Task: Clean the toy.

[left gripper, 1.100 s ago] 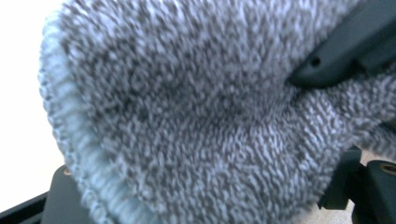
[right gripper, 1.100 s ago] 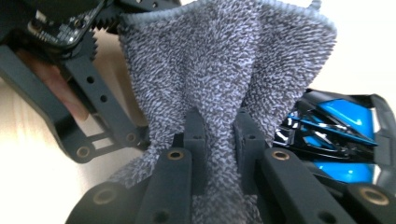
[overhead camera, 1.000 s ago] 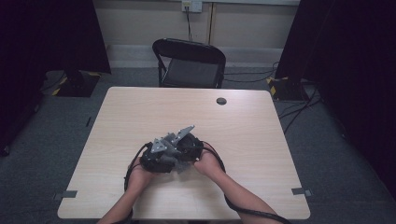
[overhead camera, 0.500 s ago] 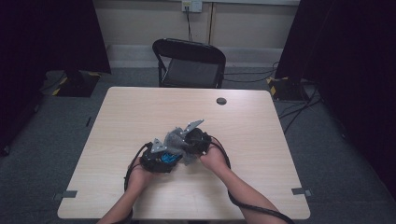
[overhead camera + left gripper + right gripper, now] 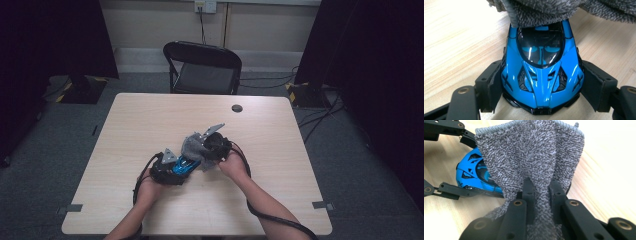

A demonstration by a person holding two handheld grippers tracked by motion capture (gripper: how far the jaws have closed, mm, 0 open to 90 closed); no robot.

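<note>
Mid-wipe on a wide wooden table (image 5: 150, 125) with bare room all round, edges well off. Blue toy sports car (image 5: 541, 70) near table centre, clamped at both flanks by left gripper (image 5: 541, 100). Grey terry cloth (image 5: 531, 157) pinched tight in right gripper (image 5: 541, 192), draped over the car's far end; near end apparently left to wipe.
</note>
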